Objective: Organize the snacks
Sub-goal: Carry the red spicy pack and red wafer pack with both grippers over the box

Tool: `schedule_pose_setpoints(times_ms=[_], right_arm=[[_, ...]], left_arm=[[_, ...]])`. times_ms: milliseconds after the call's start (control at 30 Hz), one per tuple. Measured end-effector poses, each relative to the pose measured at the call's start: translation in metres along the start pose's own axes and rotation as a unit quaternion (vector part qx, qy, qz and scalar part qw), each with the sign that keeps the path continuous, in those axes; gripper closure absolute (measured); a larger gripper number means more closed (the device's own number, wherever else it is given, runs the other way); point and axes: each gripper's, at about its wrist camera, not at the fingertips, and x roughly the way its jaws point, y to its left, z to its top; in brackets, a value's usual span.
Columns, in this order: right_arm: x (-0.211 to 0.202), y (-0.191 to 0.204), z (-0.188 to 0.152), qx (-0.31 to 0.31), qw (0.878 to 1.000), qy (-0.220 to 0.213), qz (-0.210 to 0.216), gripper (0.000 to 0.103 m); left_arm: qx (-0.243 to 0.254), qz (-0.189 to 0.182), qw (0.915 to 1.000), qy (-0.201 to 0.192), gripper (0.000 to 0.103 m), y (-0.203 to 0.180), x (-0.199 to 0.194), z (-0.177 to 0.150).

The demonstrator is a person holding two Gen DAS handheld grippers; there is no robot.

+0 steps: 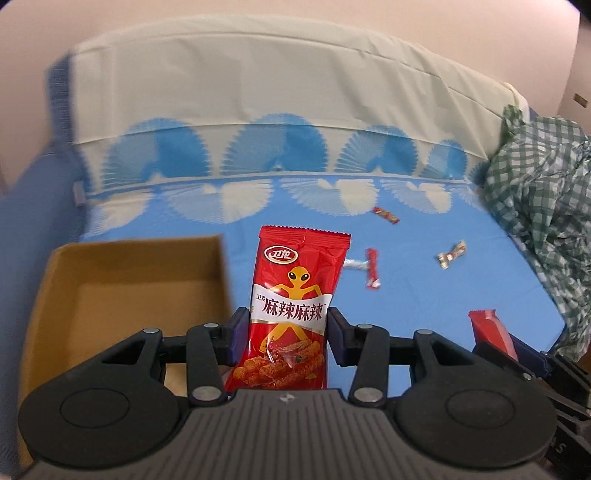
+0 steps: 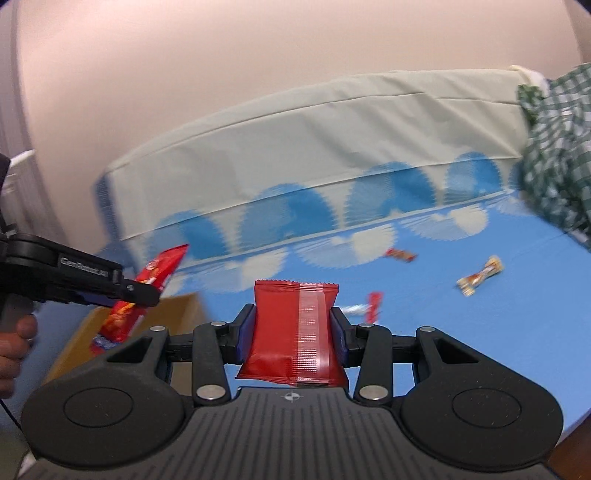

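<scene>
**Both claws loaded, box at left**

We had the left claw (image 1: 288, 332) clamped on a red spicy-snack packet (image 1: 295, 310), pads pinching its middle from both sides, packet upright with the alien print facing the camera. Jaws sat partway closed, limited by the packet's width.

We had the right claw (image 2: 293, 334) gripping a plain red packet (image 2: 295, 332), seam side toward the camera, also upright and pinched at mid-height. Jaws again partway closed on it.

From the right wrist view we saw the left claw at the left edge, a hand (image 2: 14, 343) on its grip, with the spicy-snack packet tilted over the cardboard box (image 2: 177, 310). From the left wrist view the box (image 1: 48, 295) sat just left of the packet, open top, and what we could see of its inside looked bare. The right claw's packet showed at the lower right of that view.

Further out on the blue sheet (image 1: 424, 302) lay loose snacks, well apart: a red stick (image 1: 373, 269) touching a silver wrapper (image 1: 356, 264), a small twisted candy (image 1: 452, 254), and a small red-orange candy (image 1: 386, 215) beyond them.

At the right edge we saw a crumpled green checked cloth (image 1: 539, 206). Behind everything the cream sheet rose to the pink wall (image 1: 295, 11). Background was motion-blurred.
</scene>
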Motion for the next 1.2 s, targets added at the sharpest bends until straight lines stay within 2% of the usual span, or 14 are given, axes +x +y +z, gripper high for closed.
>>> schedule_pose_setpoints(times_ms=[200,333,567,833,1200], right_arm=[[-0.053,0.069,-0.029,-0.028,0.997,0.014,0.066,0.059],[-0.080,0.104,-0.046,-0.051,0.994,0.020,0.098,0.059],[-0.114,0.142,-0.070,-0.106,0.986,0.024,0.123,0.059],[-0.129,0.151,-0.071,-0.124,0.984,0.012,0.123,0.059],[-0.130,0.153,-0.073,-0.132,0.984,0.014,0.119,0.059]], left_arm=[[-0.038,0.043,0.9983,-0.008,0.054,0.045,-0.080,-0.069],[-0.056,0.067,0.9961,-0.012,0.054,0.066,-0.117,-0.108],[-0.086,0.060,0.9945,-0.009,0.054,0.083,-0.157,-0.159],[-0.103,0.062,0.9920,-0.038,0.054,0.089,-0.184,-0.169],[-0.094,0.059,0.9928,-0.047,0.054,0.083,-0.187,-0.168]])
